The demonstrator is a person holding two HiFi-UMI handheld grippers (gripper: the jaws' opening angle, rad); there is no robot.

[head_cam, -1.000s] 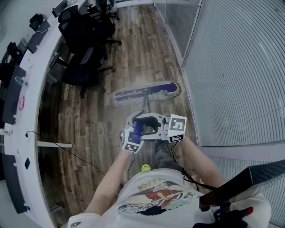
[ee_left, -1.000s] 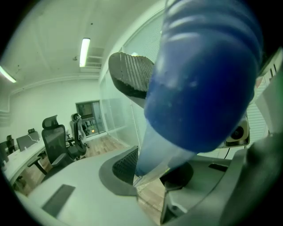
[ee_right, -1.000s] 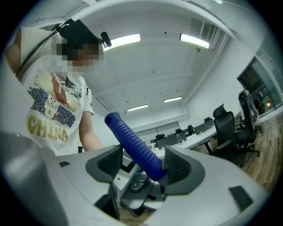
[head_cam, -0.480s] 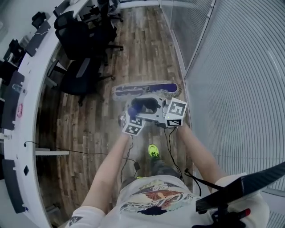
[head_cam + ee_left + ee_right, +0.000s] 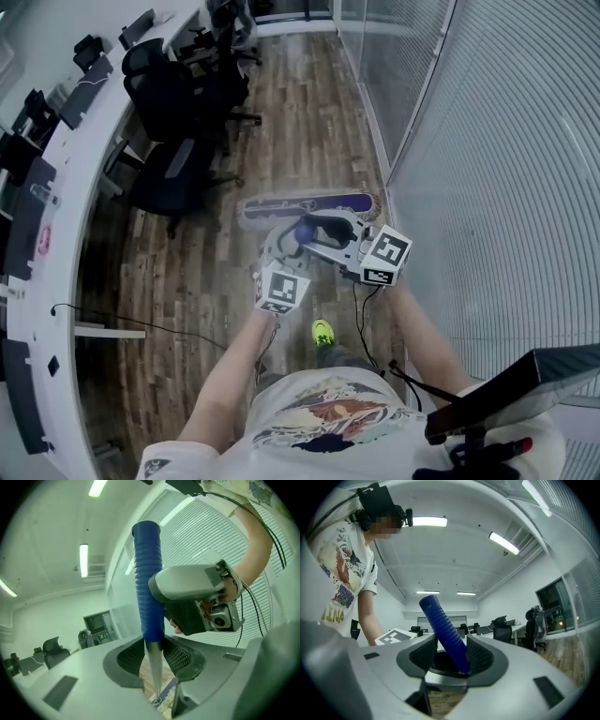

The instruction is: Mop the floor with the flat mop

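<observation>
My left gripper: jaws have just been opening, and the pads look to touch the bottom of the blue mop handle. My right gripper: jaws have just been closing, the handle leans between them, and one pad isn't seated. Risk: both grips go loose at once, so the handle rolls and the mop head, flat on the floor ahead, skews into the slatted wall just beside its end.
</observation>
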